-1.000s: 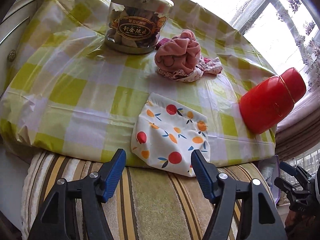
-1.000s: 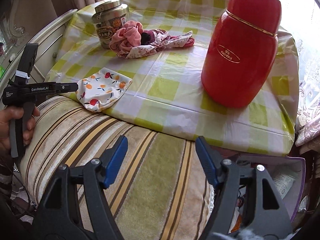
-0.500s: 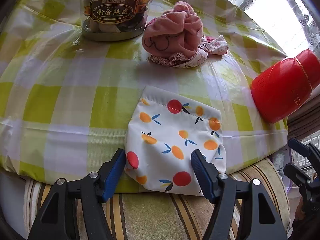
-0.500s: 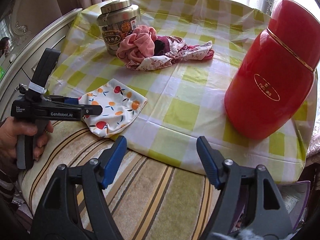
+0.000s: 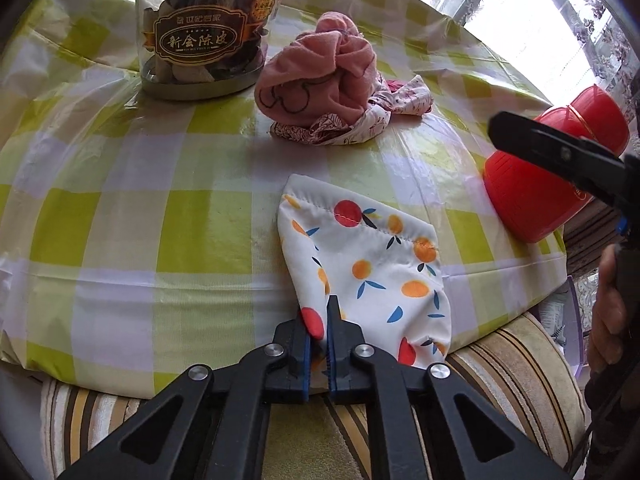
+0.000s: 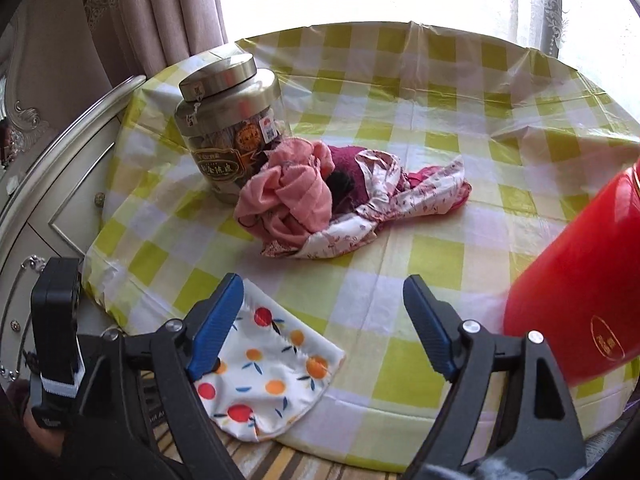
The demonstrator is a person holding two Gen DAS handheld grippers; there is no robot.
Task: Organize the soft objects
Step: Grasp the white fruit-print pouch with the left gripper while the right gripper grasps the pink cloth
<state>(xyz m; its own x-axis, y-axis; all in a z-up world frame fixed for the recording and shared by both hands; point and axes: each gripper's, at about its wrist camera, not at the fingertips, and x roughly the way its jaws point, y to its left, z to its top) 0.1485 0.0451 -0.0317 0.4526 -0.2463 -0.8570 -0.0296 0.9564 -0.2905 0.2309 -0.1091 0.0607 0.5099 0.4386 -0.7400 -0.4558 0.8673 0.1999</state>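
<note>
Checked table (image 5: 120, 208) edge — pouch (image 5: 372, 264) corner pinched in left tongs (image 5: 319, 344).

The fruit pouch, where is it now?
The pouch lies at the table's near edge, in front of the pink cloth, its corner pinched in the left tongs.

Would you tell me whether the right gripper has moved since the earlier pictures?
Yes. In its own view the right gripper has swung left, toward the jar; the red flask has slid to the frame's right edge.
</note>
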